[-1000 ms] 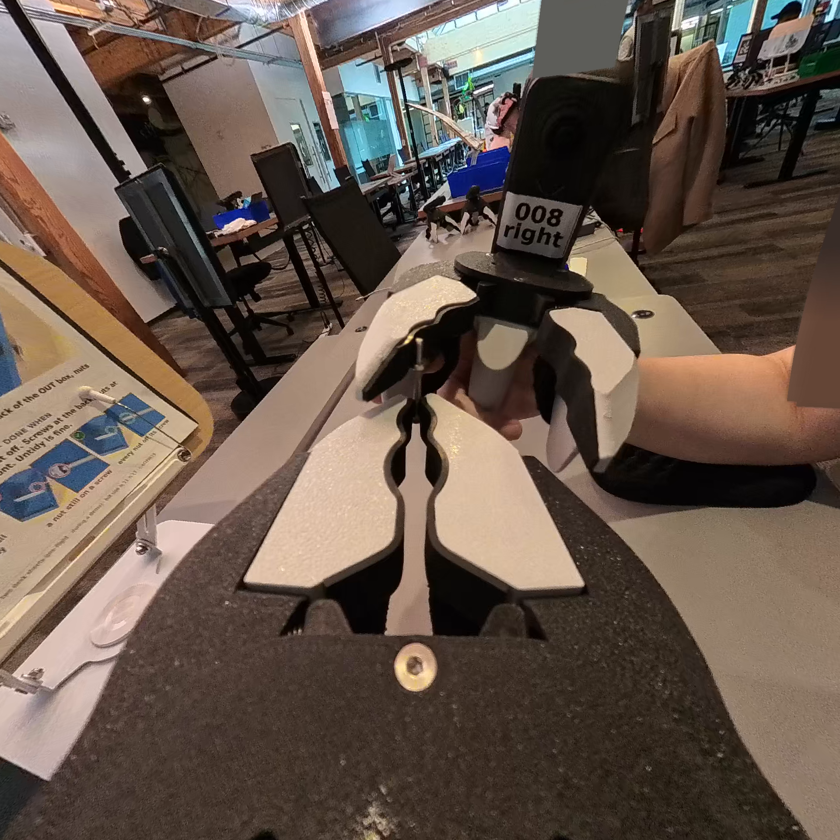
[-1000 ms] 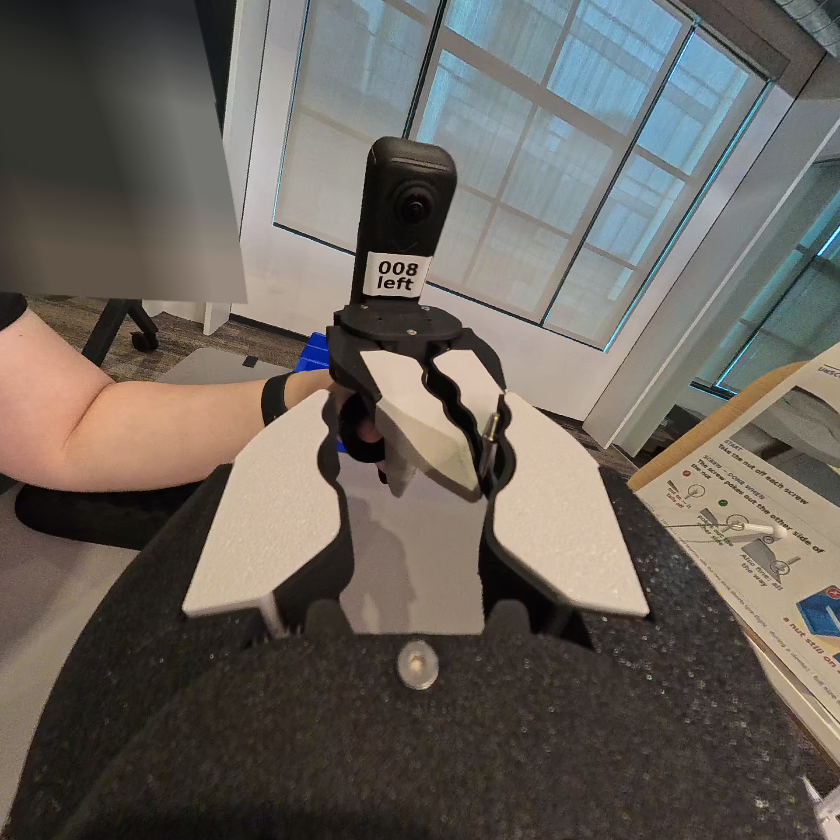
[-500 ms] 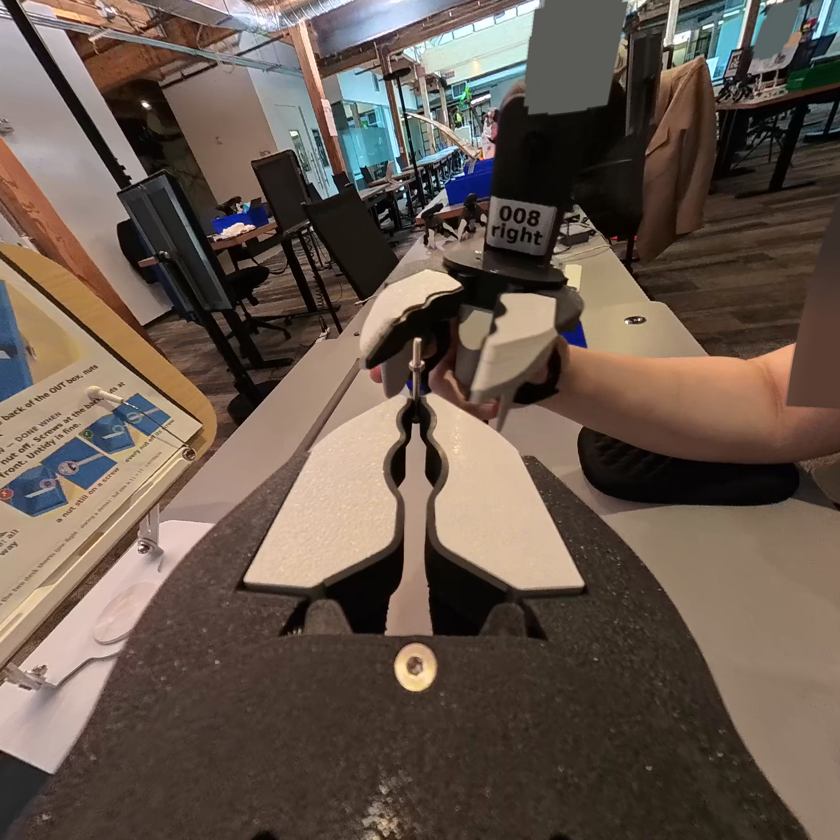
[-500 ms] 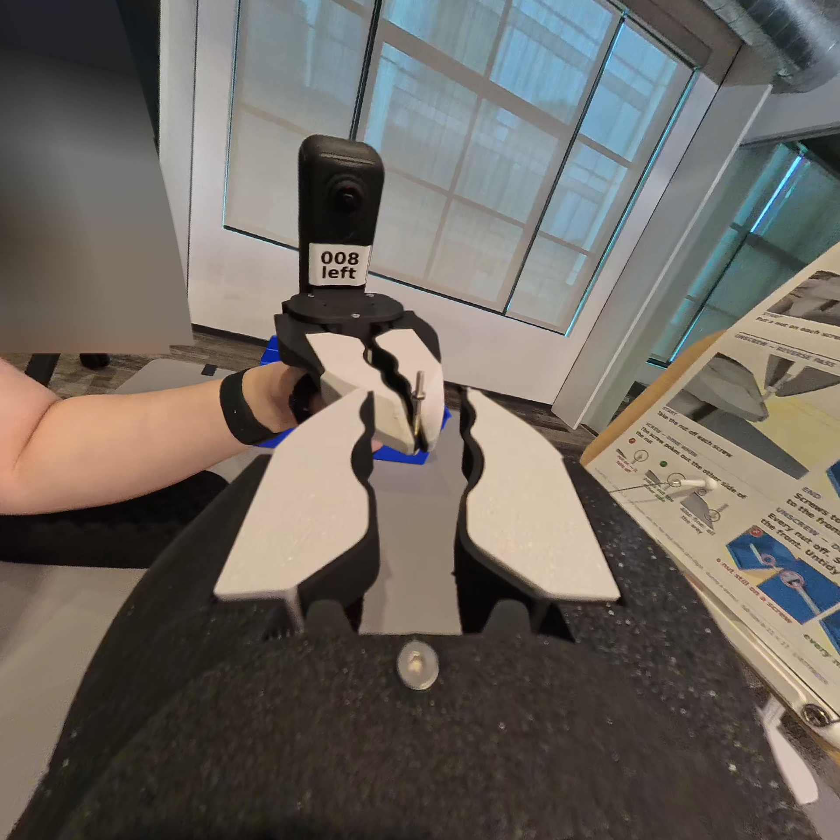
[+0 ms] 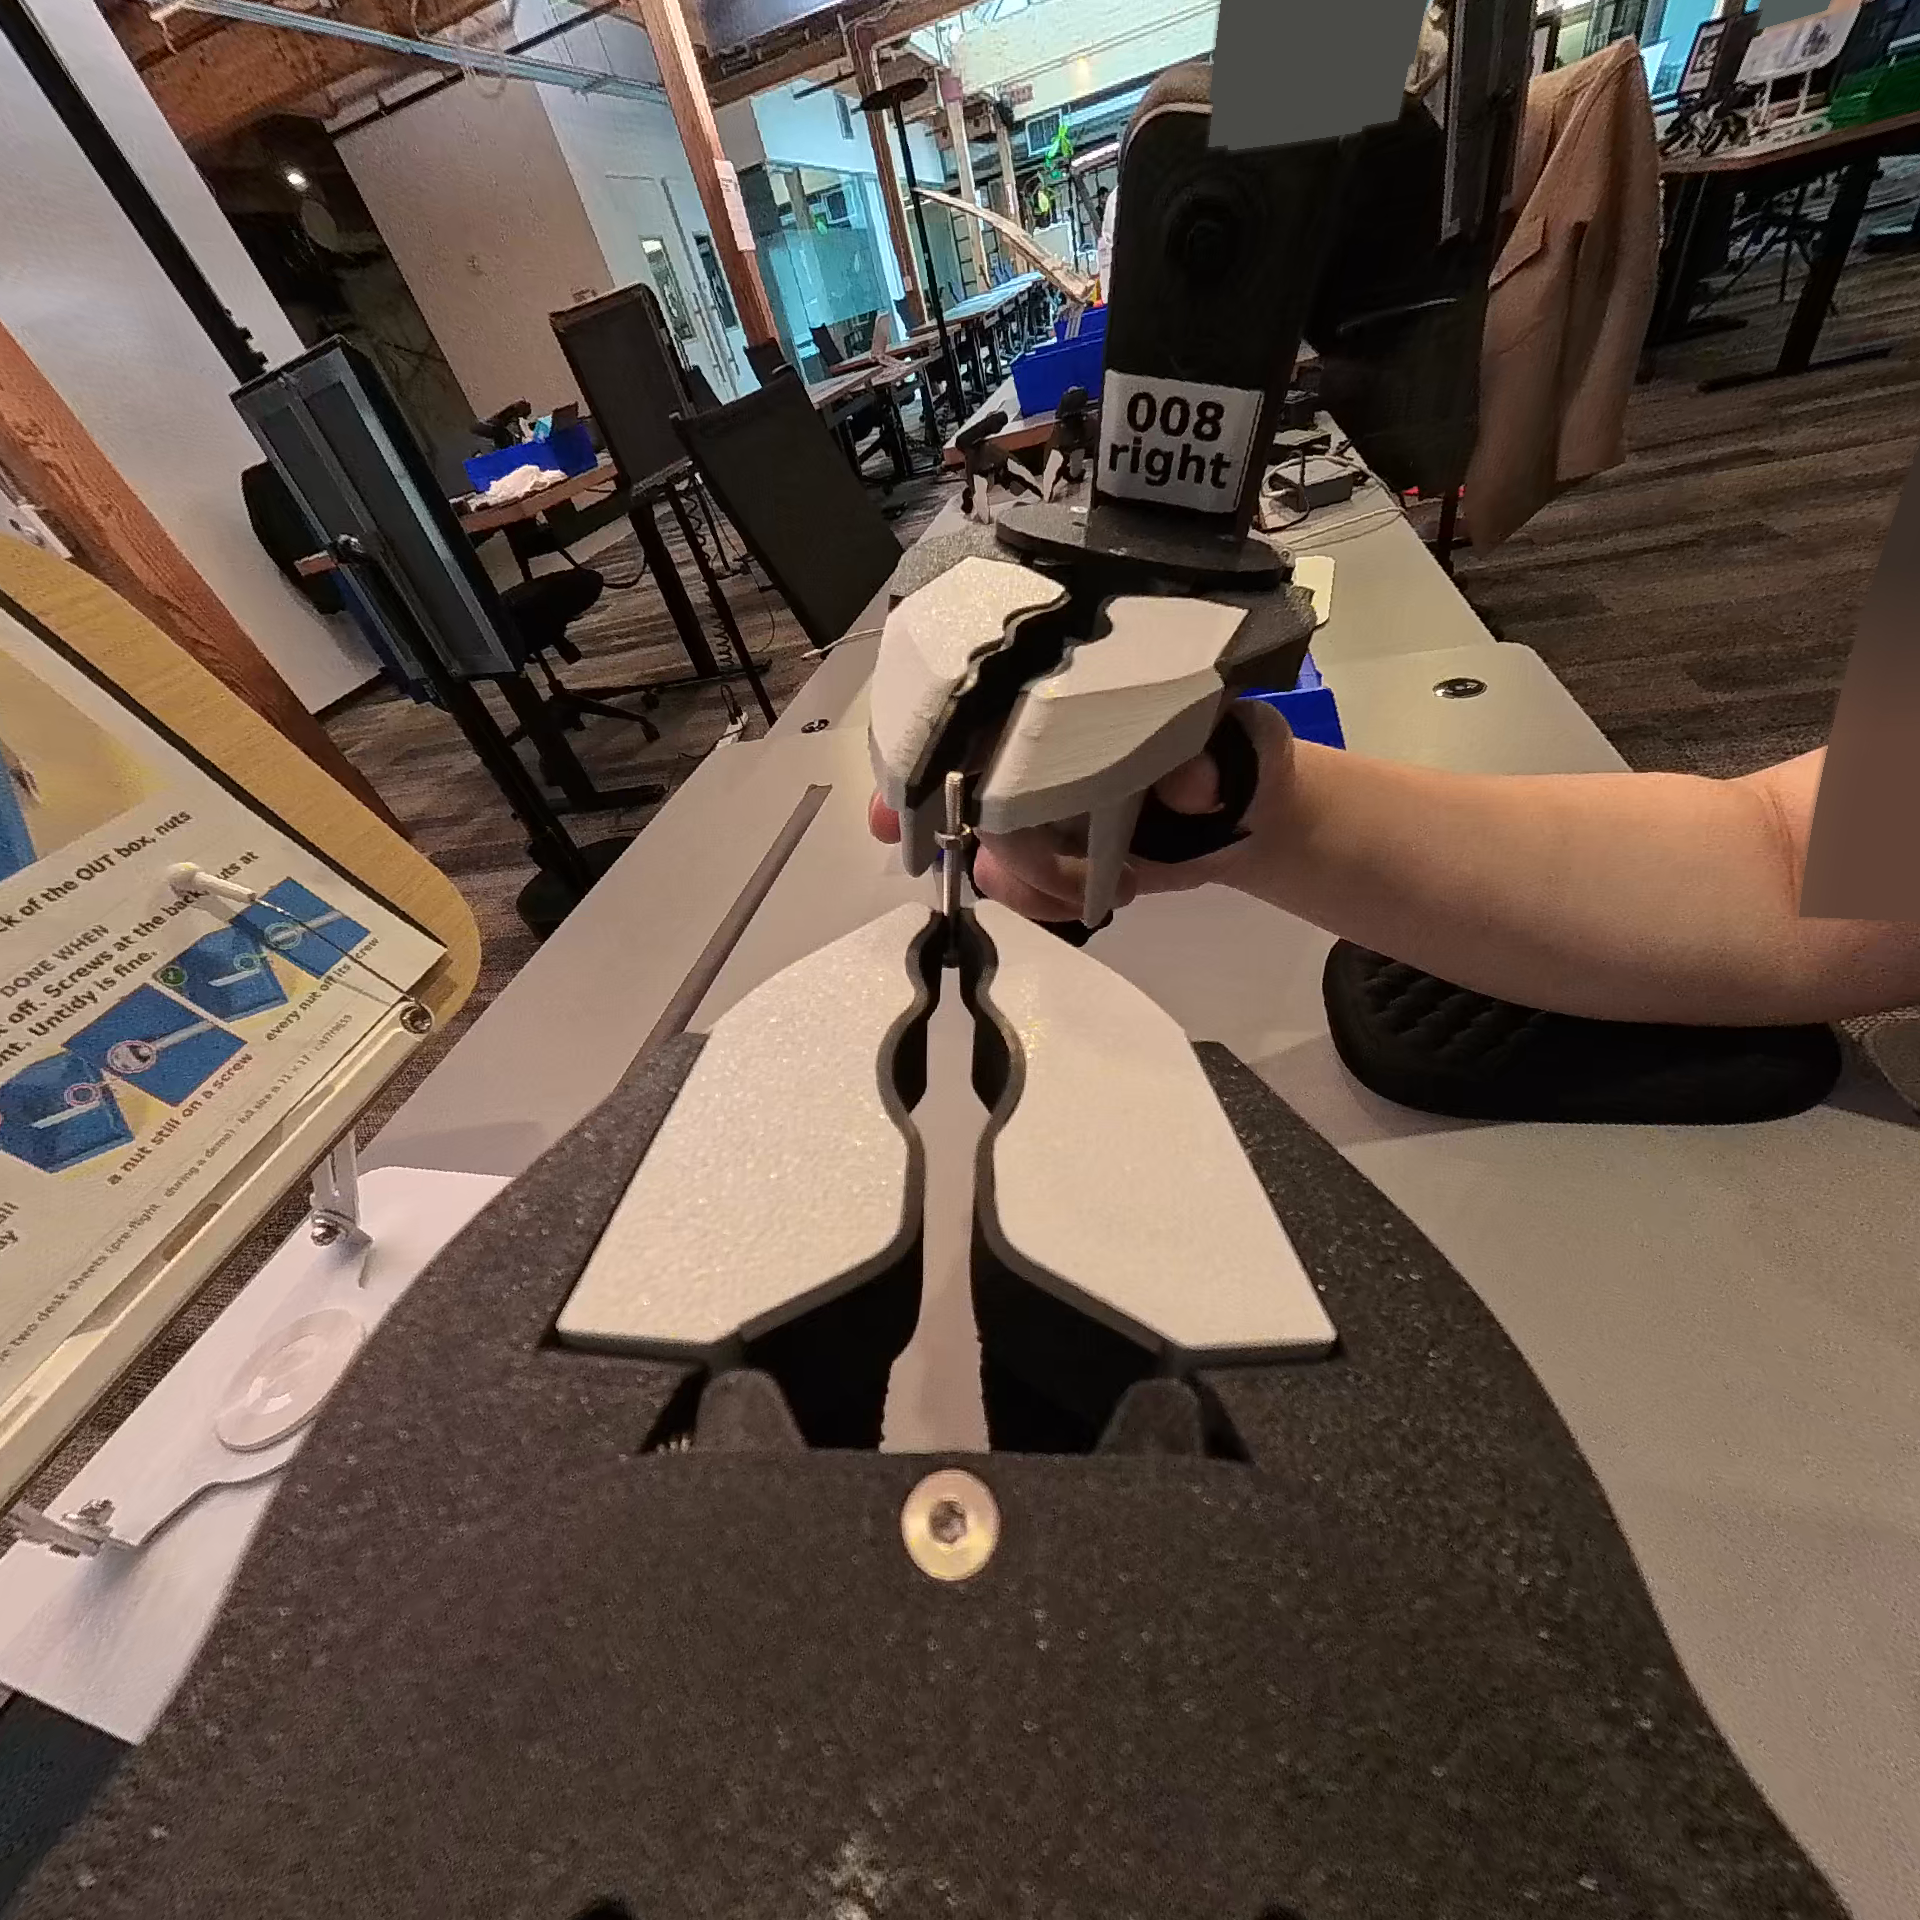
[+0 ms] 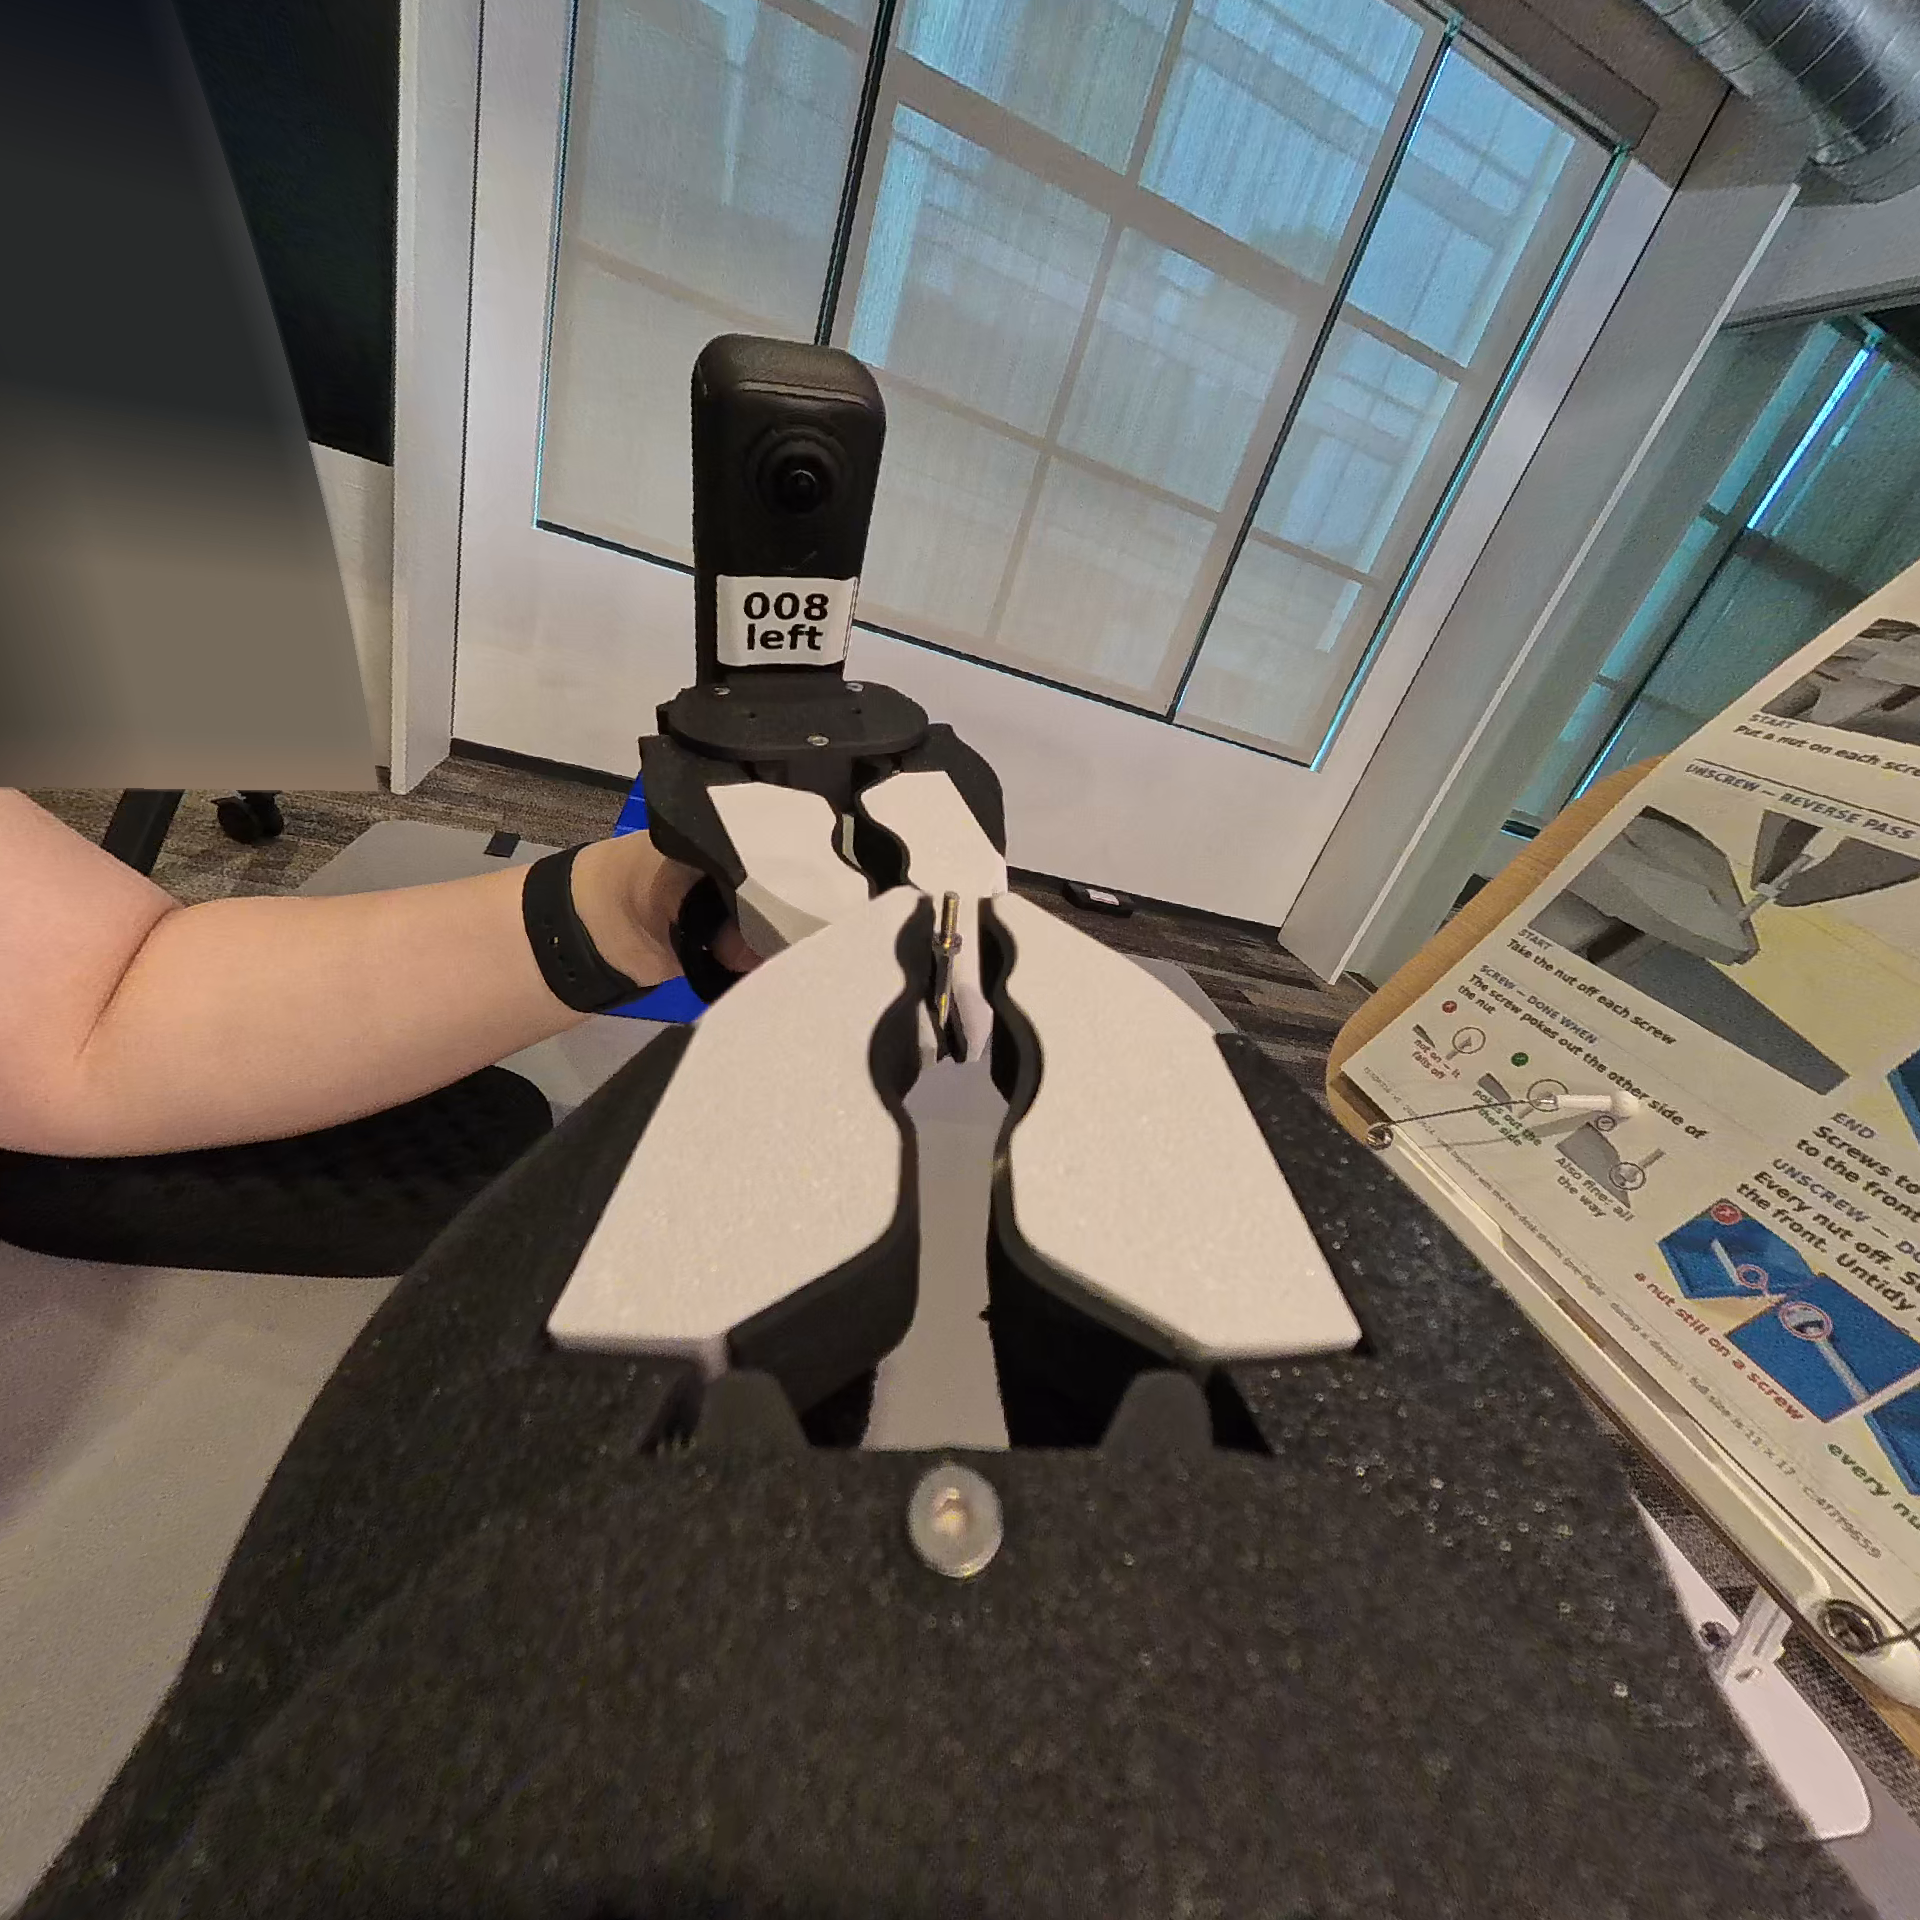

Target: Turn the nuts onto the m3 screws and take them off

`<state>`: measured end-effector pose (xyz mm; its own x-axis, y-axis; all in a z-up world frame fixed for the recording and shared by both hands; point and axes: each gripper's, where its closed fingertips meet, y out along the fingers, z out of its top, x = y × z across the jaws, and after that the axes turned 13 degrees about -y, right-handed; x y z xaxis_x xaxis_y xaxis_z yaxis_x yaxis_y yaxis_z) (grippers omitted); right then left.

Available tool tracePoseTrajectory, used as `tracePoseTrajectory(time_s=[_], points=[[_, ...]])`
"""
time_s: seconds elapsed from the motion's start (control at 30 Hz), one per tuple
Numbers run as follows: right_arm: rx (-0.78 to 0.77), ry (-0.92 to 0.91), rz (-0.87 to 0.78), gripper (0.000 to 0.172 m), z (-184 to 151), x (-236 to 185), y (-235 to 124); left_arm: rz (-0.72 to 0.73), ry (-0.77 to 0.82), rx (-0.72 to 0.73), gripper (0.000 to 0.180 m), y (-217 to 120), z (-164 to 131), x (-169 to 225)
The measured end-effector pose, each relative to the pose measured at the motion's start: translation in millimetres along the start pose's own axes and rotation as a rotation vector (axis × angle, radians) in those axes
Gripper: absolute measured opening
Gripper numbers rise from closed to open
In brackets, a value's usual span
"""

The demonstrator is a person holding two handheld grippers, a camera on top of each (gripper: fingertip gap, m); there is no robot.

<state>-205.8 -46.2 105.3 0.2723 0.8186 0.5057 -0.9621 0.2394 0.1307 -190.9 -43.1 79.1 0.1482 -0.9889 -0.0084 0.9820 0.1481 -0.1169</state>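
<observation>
Nearest, left gripper (image 5: pixel 951 940): white fingers pressed together, tips pinching the bottom end of a small silver screw (image 5: pixel 950 883). The screw stands upright out of the tips, held in the air above the grey table (image 5: pixel 1558 1299)

A small silver nut (image 5: pixel 948 837) sits on the screw about halfway up the exposed shaft, with bare thread showing above and below it

The right gripper (image 6: pixel 951 914) comes in from the opposite side, head-on to the left one and tipped a bit downward. Its fingers are drawn nearly together around the upper screw, with the nut just inside the tips. I cannot tell whether the pads actually press the nut or screw; the right wrist view seems to show thin dark slits on both sides of the shaft

The screw is thin, bright metal and straight; the nut is a narrow collar barely wider than the shaft

A bare hand (image 5: pixel 1049 873) holds the right gripper, forearm lying on a black wrist rest (image 5: pixel 1558 1060). The hand (image 6: pixel 634 925) on the left gripper wears a black wristband

An instruction board (image 5: pixel 208 987) on a wooden stand leans at the table edge, and a blue bin (image 5: pixel 1304 707) sits just behind the right gripper

Farther off are office chairs, desks and a big gridded window (image 6: pixel 1039 312)
</observation>
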Motion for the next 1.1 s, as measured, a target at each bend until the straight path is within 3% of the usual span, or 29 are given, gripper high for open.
tracePoseTrajectory(time_s=[0.43,0.47,0.53,0.63,0.8,0.97,1.1], points=[[0.029,0.023,0.017,0.002,1,-1,-1,0.001,0.012,0.024,0.002,2,2,2],[0.032,0.047,0.021,0.002,1,0,-1,0.010,0.025,0.035,0.004,2,3,2],[0.034,0.092,0.018,0.002,-2,4,-2,0.044,0.041,0.060,0.026,4,6,0],[0.075,0.188,-0.002,0.002,-2,13,-8,0.064,0.064,0.081,0.036,4,8,1],[0.146,0.303,-0.024,0.002,4,29,-23,0.098,0.039,0.063,0.039,1,7,-5],[-0.001,0.223,-0.141,0.002,25,46,-53,0.135,0.017,0.033,0.028,-9,5,-13],[-0.344,0.189,-0.331,0.002,36,72,-125,0.138,-0.005,0.004,0.022,-13,2,-16]])
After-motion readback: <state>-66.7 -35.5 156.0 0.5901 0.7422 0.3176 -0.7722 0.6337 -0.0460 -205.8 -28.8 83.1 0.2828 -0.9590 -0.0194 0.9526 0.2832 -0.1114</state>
